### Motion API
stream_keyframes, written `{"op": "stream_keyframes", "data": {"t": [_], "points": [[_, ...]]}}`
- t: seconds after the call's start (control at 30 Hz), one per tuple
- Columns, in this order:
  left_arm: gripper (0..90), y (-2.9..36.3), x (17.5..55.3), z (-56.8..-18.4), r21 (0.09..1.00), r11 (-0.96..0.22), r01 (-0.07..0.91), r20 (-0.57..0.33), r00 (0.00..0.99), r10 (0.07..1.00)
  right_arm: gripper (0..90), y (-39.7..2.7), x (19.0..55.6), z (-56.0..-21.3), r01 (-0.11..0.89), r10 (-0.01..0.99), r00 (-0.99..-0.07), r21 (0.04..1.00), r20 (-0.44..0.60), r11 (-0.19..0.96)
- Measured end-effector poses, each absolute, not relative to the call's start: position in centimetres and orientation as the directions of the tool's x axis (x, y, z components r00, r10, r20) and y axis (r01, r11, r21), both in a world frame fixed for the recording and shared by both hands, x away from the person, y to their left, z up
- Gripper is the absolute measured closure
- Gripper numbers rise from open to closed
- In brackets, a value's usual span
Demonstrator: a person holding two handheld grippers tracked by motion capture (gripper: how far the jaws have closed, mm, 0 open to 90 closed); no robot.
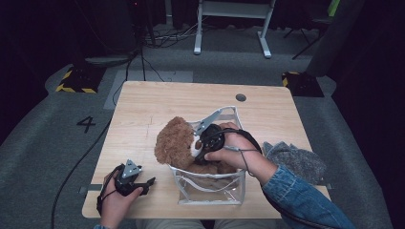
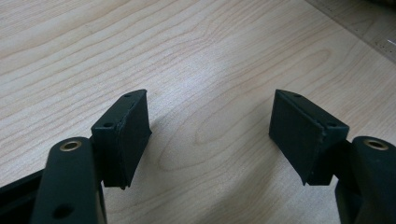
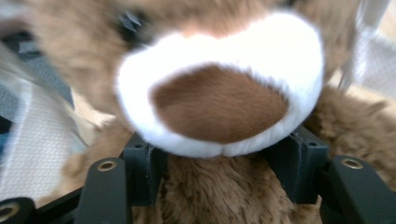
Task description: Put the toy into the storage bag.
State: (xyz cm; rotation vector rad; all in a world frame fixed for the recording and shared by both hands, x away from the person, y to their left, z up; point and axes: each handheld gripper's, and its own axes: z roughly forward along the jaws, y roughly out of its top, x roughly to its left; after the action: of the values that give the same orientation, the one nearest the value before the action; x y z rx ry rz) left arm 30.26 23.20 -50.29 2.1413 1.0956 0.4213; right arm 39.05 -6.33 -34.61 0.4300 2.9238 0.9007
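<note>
A brown plush bear [image 1: 174, 140] sits in a clear plastic pouch [image 1: 210, 188] at the middle of the table, its head leaning out over the pouch's left rim. My right gripper [image 1: 198, 145] reaches into the pouch at the bear's face. In the right gripper view the white muzzle with its brown nose [image 3: 219, 100] hangs just above the right gripper [image 3: 217, 172]. Its jaws stand apart with the furry neck between them, and the pads do not squeeze it. My left gripper [image 1: 148, 183] rests near the front left edge. Over bare wood, the left gripper [image 2: 210, 130] is open and holds nothing.
A grey cloth [image 1: 296, 160] lies on the wooden table [image 1: 157, 102] right of the pouch. A small round hole [image 1: 240, 97] marks the table's far side. A black cable [image 1: 81, 160] runs over the floor on the left.
</note>
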Motion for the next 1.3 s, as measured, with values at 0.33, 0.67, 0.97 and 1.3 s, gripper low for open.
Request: {"op": "stream_keyframes", "data": {"t": [0.33,0.67,0.97,1.3], "points": [[28.9,23.2,30.3,-50.3,0.702,-0.409,0.583,-0.022,0.592,0.806,39.4,-7.5,39.1,-33.2,0.313,0.314,-0.943,0.614,0.11,0.724],[28.9,23.2,30.2,-50.3,0.702,-0.409,0.584,-0.021,0.59,0.807,39.6,-8.0,39.7,-33.4,0.373,0.361,-0.92,0.632,0.155,0.679],[28.4,22.9,30.5,-50.3,0.7,-0.412,0.584,-0.022,0.594,0.804,39.6,-9.2,39.0,-33.4,0.256,0.252,-0.961,0.725,0.117,0.64],[28.4,22.9,30.5,-50.3,0.696,-0.415,0.586,-0.025,0.598,0.801,40.1,-10.1,38.4,-29.4,0.221,0.3,-0.949,0.878,0.094,0.425]]}}
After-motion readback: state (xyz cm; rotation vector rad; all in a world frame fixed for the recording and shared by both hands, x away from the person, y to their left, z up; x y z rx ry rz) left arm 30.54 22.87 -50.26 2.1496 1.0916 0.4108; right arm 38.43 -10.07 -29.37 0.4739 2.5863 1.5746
